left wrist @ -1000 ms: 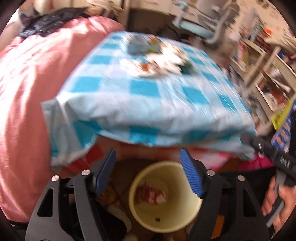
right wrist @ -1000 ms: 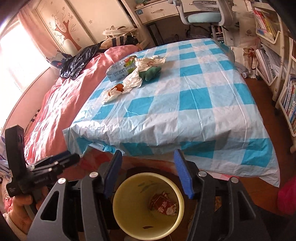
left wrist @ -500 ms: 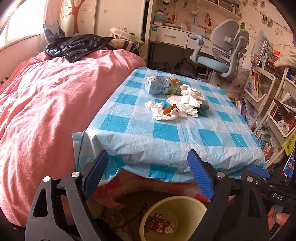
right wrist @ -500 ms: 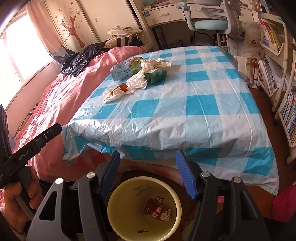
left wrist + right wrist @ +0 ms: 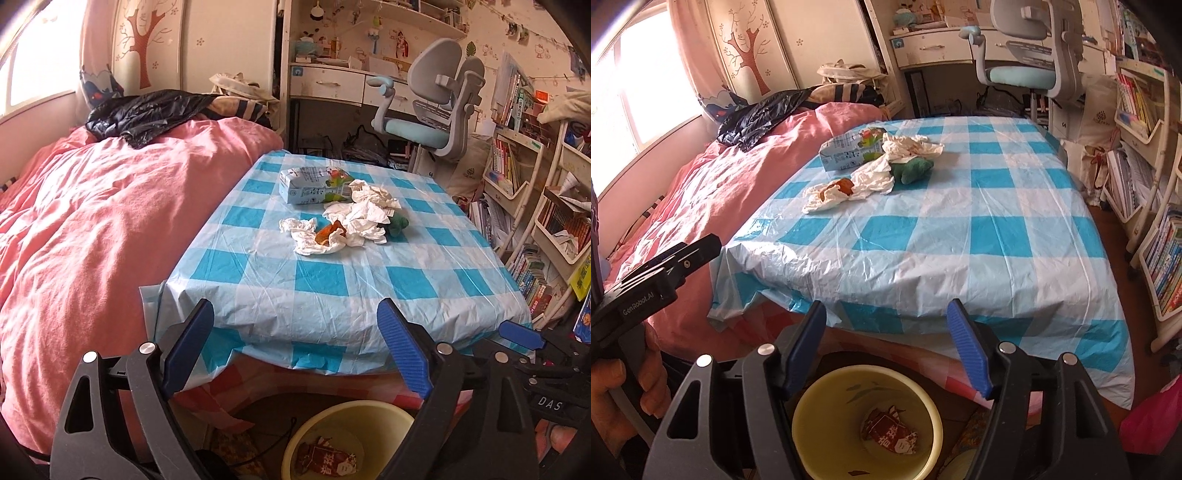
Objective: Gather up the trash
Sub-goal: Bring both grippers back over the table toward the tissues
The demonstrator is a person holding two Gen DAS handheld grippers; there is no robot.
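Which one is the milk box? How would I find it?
Look at the table with the blue and white checked cloth. A trash pile sits near its far corner by the pink bed. The milk box is the only flat, printed carton there; everything beside it is crumpled.

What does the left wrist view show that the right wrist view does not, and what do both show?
Only the left wrist view shows the wall shelf above the desk. Only the right wrist view shows the hand holding the other gripper, and a pink bag on the floor. Both show the milk carton, crumpled tissues, green toy, yellow bin with a red wrapper.
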